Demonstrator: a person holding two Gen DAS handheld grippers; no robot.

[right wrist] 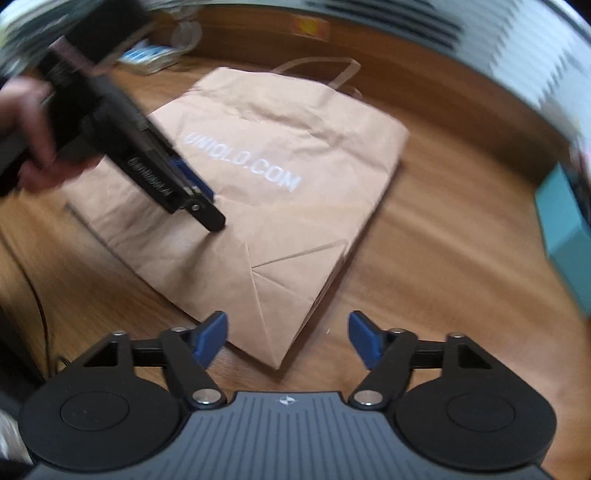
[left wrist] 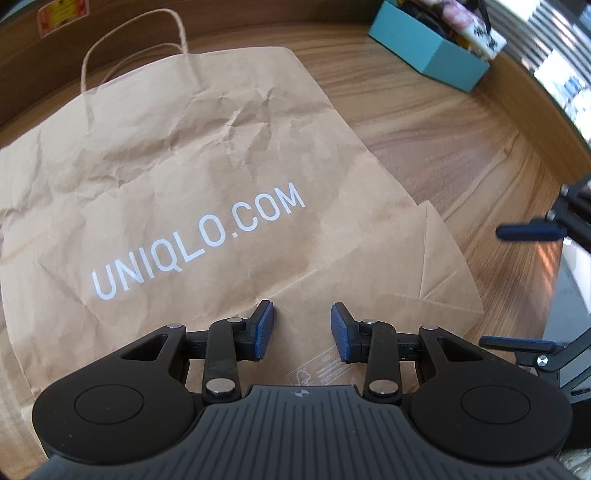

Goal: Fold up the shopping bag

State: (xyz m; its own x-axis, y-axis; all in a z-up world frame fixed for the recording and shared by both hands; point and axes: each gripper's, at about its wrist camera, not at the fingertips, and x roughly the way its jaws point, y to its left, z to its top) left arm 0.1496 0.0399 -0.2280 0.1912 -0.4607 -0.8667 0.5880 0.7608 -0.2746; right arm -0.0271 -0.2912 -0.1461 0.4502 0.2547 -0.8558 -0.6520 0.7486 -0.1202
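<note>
A brown paper shopping bag (left wrist: 192,158) printed UNIQLO.COM lies flat on the wooden table, its twine handles (left wrist: 136,48) at the far end and its folded bottom flap (left wrist: 417,266) near me. My left gripper (left wrist: 302,328) is open and empty, just above the bag's near end. My right gripper (right wrist: 287,338) is open and empty, hovering over the bag's near corner (right wrist: 280,332). The bag (right wrist: 280,147) also shows in the right wrist view, with the left gripper (right wrist: 192,184) over its left part. The right gripper's fingers (left wrist: 532,232) show at the right edge of the left wrist view.
A teal box (left wrist: 424,48) with items in it stands at the far right of the table; it also shows in the right wrist view (right wrist: 565,229). A wooden raised edge (left wrist: 258,14) borders the table's far side. Bare wood (left wrist: 461,140) lies right of the bag.
</note>
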